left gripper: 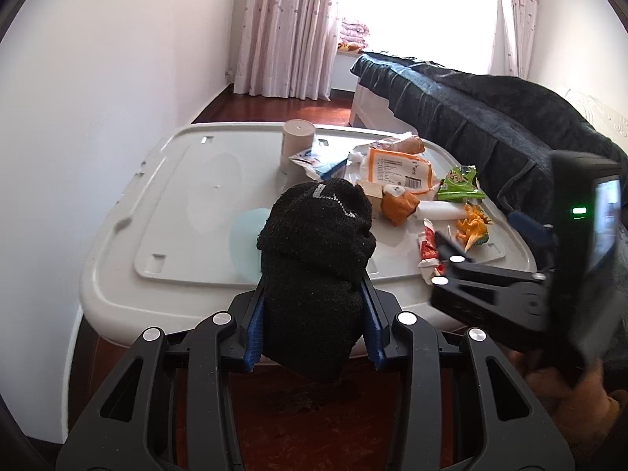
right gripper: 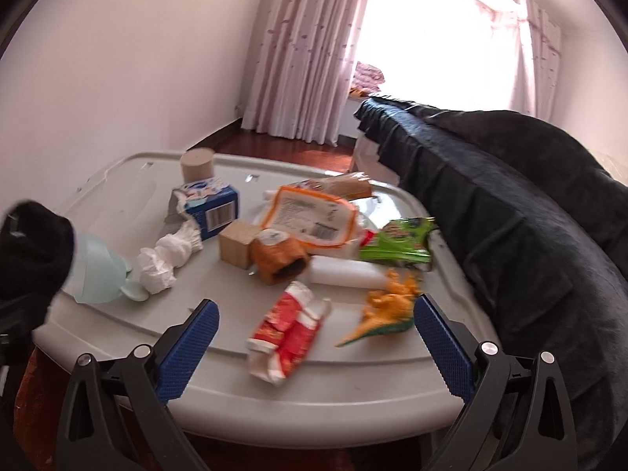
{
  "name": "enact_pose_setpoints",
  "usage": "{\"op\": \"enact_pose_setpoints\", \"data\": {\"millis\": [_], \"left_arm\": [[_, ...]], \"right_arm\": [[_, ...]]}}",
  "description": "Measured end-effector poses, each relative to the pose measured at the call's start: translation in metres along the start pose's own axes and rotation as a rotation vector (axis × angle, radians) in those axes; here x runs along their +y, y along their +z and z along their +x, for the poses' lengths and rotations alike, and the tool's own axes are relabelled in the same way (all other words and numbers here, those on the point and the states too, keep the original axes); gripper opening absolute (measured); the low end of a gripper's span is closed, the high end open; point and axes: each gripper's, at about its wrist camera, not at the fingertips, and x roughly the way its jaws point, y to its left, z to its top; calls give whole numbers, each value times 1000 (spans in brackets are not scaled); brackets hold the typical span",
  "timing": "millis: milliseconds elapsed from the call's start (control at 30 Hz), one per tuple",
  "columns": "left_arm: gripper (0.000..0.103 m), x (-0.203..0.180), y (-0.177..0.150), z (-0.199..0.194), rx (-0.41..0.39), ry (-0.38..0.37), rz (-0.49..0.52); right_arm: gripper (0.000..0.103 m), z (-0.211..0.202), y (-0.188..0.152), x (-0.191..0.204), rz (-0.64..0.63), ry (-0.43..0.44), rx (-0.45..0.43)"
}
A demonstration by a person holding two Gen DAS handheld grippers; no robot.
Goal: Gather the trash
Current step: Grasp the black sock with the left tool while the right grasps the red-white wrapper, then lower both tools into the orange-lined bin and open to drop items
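Observation:
My left gripper (left gripper: 312, 314) is shut on a black sock (left gripper: 314, 259), held over the near edge of the grey plastic lid (left gripper: 176, 216); the sock also shows in the right wrist view (right gripper: 31, 251). My right gripper (right gripper: 316, 339) is open and empty, its jaws either side of a red and white wrapper (right gripper: 286, 333) and an orange snack bag (right gripper: 388, 310). It shows in the left wrist view (left gripper: 451, 259) too. More trash lies beyond: a green wrapper (right gripper: 396, 243), an orange-edged bag (right gripper: 310, 216), crumpled tissue (right gripper: 165, 255), a blue carton (right gripper: 212, 204).
A light blue cup (right gripper: 98, 267) lies on its side by the sock. A wooden block (right gripper: 237, 245), a white tube (right gripper: 345, 271) and a paper roll (right gripper: 198, 165) are on the lid. A dark-covered bed (right gripper: 510, 204) runs along the right. White wall at left.

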Motion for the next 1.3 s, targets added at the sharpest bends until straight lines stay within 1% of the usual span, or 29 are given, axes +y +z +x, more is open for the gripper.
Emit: {"op": "enact_pose_setpoints", "data": {"millis": [167,267,400,433,467,500,533,600,633,667,700,833,933,1000,1100,1167,1233,1300], "left_arm": [[39,9,-1,-6,-5,-7,-18],[39,11,-3,-6,-4,-16,-20],[39,9,-4,-4,2,-27,-16],[39,9,-4,-4,5,-31,-19],[39,9,-5,-4,6,-33,-21],[39,10,-5,-3,6,-33,-18],[39,10,-5,-3,5,-33,-18],[39,9,-6,-3,7,-33,-15],[39,8,-7,-2,8,-32,-13],[39,8,-7,-2,10,-31,-14],[39,9,-8,-1,12,-31,-15],[39,10,-11,-1,12,-21,-21],[39,11,-12,-4,7,-6,-25],[39,11,-12,-8,1,2,-25],[39,10,-12,-18,-4,2,-21],[39,9,-15,-26,5,0,-14],[39,8,-21,-34,36,-11,-15],[39,7,-32,-40,83,-23,-14]], "right_arm": [[98,24,-1,16,-4,-32,21],[98,41,-2,14,28,-50,62],[98,58,-2,13,54,-41,104],[94,63,-3,14,55,-36,123],[87,67,-3,15,57,-29,139],[82,72,-4,16,59,-17,163],[73,74,-5,17,55,-15,178],[67,74,-6,17,59,-2,176],[56,73,-6,17,64,19,179],[39,73,-5,18,59,17,183],[31,73,-4,19,55,26,190],[27,70,-3,16,54,48,190],[27,62,-6,7,75,73,182],[27,51,-4,0,78,76,159],[27,19,1,-10,81,100,124],[27,-3,4,-16,84,133,120],[27,-30,-1,-19,81,172,136],[27,-48,-11,-19,75,215,181]]}}
